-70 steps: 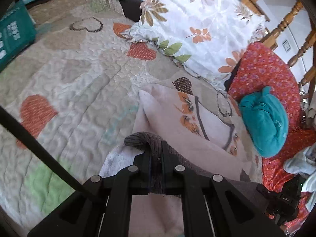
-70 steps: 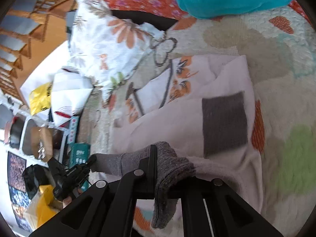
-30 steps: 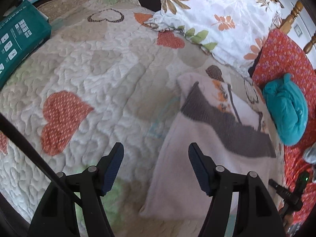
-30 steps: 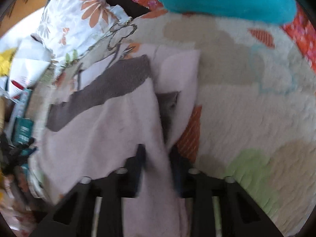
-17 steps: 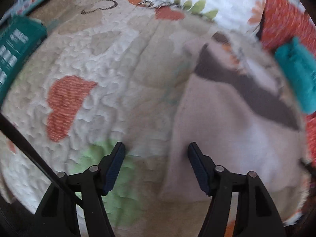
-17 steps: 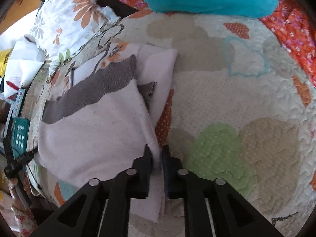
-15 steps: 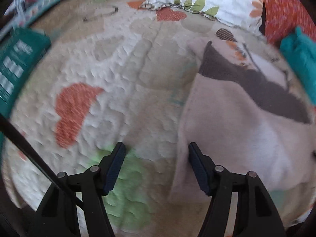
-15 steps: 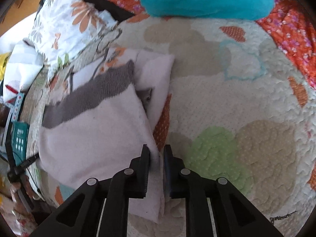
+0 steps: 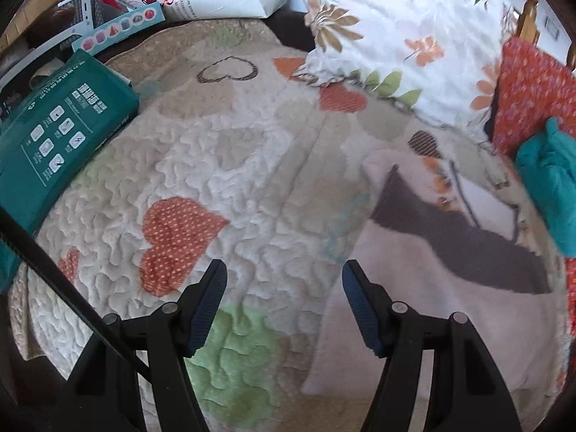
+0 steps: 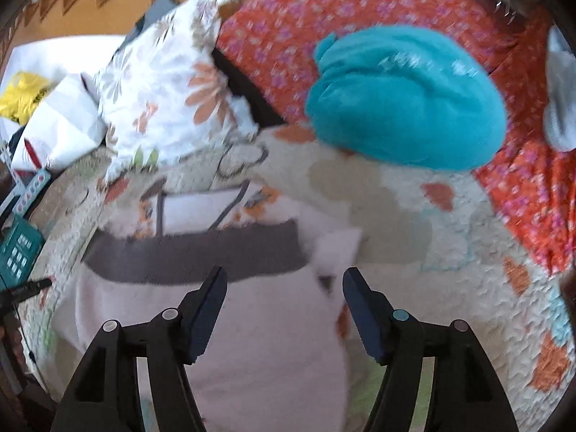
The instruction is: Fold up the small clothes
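A pale pink small garment with a dark grey band lies folded on the quilted bedspread. In the left wrist view it is to the right, under the right finger. My left gripper is open and empty above the quilt, just left of the garment. In the right wrist view the garment lies below my right gripper, which is open and empty above it, with the grey band just ahead of the fingertips.
A teal bundle of cloth lies on an orange floral cushion beyond the garment. A white floral pillow lies at the back. A green box sits at the quilt's left edge.
The right gripper has let go of the garment's edge, opened and lifted back. The left gripper stays open and has shifted slightly. The garment lies folded over with the grey band on top.
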`<state>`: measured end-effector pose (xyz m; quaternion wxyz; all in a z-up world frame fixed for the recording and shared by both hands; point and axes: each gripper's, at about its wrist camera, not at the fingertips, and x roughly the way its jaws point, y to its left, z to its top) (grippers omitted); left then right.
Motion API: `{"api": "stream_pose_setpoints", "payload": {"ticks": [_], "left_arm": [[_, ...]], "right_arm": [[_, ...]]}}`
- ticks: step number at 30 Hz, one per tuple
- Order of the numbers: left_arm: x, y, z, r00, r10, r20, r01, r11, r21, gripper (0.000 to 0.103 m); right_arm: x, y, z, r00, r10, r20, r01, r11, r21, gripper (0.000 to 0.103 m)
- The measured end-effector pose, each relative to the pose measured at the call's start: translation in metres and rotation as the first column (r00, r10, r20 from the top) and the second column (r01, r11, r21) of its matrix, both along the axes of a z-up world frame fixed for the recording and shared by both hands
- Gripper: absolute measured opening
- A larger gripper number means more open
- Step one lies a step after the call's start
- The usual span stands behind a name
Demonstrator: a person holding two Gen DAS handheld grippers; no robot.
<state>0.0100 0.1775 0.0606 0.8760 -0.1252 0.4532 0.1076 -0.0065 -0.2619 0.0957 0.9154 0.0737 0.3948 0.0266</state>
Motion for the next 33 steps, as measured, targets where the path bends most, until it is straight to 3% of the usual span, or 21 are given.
{"api": "stream_pose_setpoints", "payload": {"ticks": [1, 3, 4, 7, 14, 16, 18, 20, 25, 30, 33], "left_arm": [[0.001, -0.002, 0.002, 1.0, -0.004, 0.006, 0.004, 1.0, -0.009, 0.065], [0.004, -0.005, 0.004, 1.0, -0.012, 0.009, 0.012, 1.0, -0.014, 0.065], [0.005, -0.007, 0.004, 1.0, -0.016, 0.009, 0.017, 1.0, -0.016, 0.065], [0.008, -0.009, 0.003, 1.0, -0.025, 0.0, 0.025, 0.999, -0.037, 0.065], [0.006, -0.004, 0.004, 1.0, -0.011, 0.004, 0.011, 0.998, -0.066, 0.067], [0.006, -0.001, 0.002, 1.0, -0.008, -0.004, 0.008, 0.998, -0.07, 0.067], [0.006, 0.001, -0.001, 1.0, -0.004, -0.015, 0.003, 0.997, -0.08, 0.067], [0.005, 0.002, -0.002, 1.0, -0.002, -0.019, 0.001, 0.995, -0.097, 0.067], [0.005, 0.0, -0.001, 1.0, -0.004, -0.012, 0.002, 0.995, -0.097, 0.068], [0.007, -0.005, -0.004, 1.0, -0.01, -0.022, 0.008, 0.996, -0.091, 0.068], [0.006, -0.014, -0.003, 0.999, -0.031, -0.01, 0.03, 0.994, -0.102, 0.068]], "right_arm": [[0.004, 0.005, -0.004, 0.999, 0.015, -0.036, -0.015, 1.0, 0.016, 0.068], [0.009, 0.019, -0.01, 0.995, 0.058, -0.083, -0.052, 0.996, 0.075, 0.043], [0.01, 0.025, -0.013, 0.993, 0.078, -0.093, -0.069, 0.993, 0.094, 0.042], [0.012, 0.059, -0.016, 0.978, 0.182, -0.104, -0.169, 0.978, 0.122, 0.041], [0.001, 0.157, -0.03, 0.908, 0.404, -0.106, -0.401, 0.915, 0.054, 0.041], [-0.002, 0.178, -0.046, 0.885, 0.442, -0.144, -0.443, 0.896, 0.026, 0.041], [0.0, 0.196, -0.071, 0.855, 0.46, -0.238, -0.481, 0.876, -0.032, 0.042], [-0.005, 0.2, -0.074, 0.863, 0.462, -0.206, -0.486, 0.87, -0.086, 0.042], [-0.017, 0.194, -0.042, 0.88, 0.468, -0.08, -0.473, 0.88, -0.046, 0.042], [-0.002, 0.196, -0.078, 0.863, 0.454, -0.221, -0.471, 0.882, -0.029, 0.042], [-0.006, 0.186, -0.066, 0.877, 0.443, -0.189, -0.453, 0.892, -0.011, 0.042]]}}
